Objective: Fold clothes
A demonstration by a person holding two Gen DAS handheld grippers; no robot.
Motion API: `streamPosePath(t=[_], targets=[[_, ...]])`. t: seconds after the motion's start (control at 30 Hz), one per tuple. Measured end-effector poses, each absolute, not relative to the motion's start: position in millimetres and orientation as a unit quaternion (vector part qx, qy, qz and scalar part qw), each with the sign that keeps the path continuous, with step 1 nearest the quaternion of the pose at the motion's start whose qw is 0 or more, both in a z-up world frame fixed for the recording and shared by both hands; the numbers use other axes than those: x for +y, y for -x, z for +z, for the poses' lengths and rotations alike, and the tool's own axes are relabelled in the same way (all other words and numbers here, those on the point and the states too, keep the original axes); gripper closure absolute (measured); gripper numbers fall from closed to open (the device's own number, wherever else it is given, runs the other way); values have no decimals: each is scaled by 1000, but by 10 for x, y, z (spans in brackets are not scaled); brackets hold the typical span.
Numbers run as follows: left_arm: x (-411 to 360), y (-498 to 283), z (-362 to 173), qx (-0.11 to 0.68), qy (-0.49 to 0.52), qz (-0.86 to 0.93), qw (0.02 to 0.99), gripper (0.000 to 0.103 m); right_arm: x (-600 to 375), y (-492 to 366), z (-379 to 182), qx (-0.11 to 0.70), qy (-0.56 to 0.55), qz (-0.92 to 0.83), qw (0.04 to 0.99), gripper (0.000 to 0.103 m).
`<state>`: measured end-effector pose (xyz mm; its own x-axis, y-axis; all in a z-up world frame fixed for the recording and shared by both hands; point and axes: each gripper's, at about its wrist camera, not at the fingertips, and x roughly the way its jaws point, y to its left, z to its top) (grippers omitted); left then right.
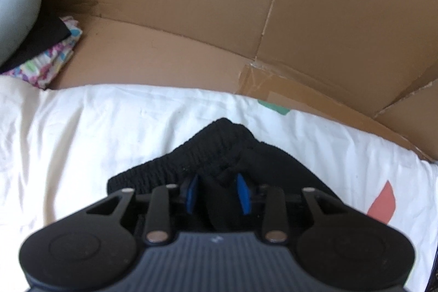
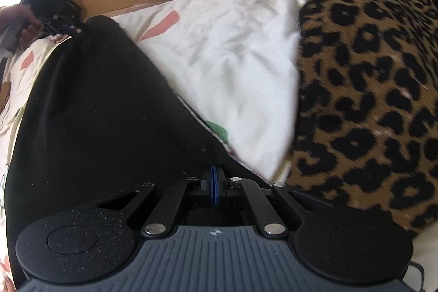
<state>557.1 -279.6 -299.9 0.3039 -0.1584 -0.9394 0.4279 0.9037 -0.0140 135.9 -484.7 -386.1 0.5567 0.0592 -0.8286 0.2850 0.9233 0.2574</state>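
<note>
Fold under way: left hand-held gripper (image 1: 217,193) pinches the black garment's (image 2: 104,106) bunched waistband; right hand-held gripper (image 2: 215,186) is clamped on its other corner; not yet laid flat on the bed (image 2: 232,51).

Through the left wrist camera I see my left gripper (image 1: 219,192) pointing steeply down at a black garment (image 1: 208,149). A bunched fold of its fabric, just below the ribbed elastic waistband (image 1: 189,155), sits between the two blue pads (image 1: 242,192), which stand partly apart with the cloth filling the gap. The garment lies on a white sheet (image 1: 82,133) carrying a coral print (image 1: 383,203) at right and a green patch (image 1: 275,106) near its far edge. Beyond the sheet stands a brown cardboard wall (image 1: 219,4). At far left, a folded patterned cloth (image 1: 52,59) lies under a dark item, beside a pale rounded object (image 1: 16,15).
</note>
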Motion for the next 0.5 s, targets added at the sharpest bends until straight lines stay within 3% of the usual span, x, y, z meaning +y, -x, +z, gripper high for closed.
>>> streamPosePath(t=[0.5], targets=[[-2732,-5030,-2462,552,-147,-236,786,69,-4858,-1253,-3697,441,-235,-106,860,99]])
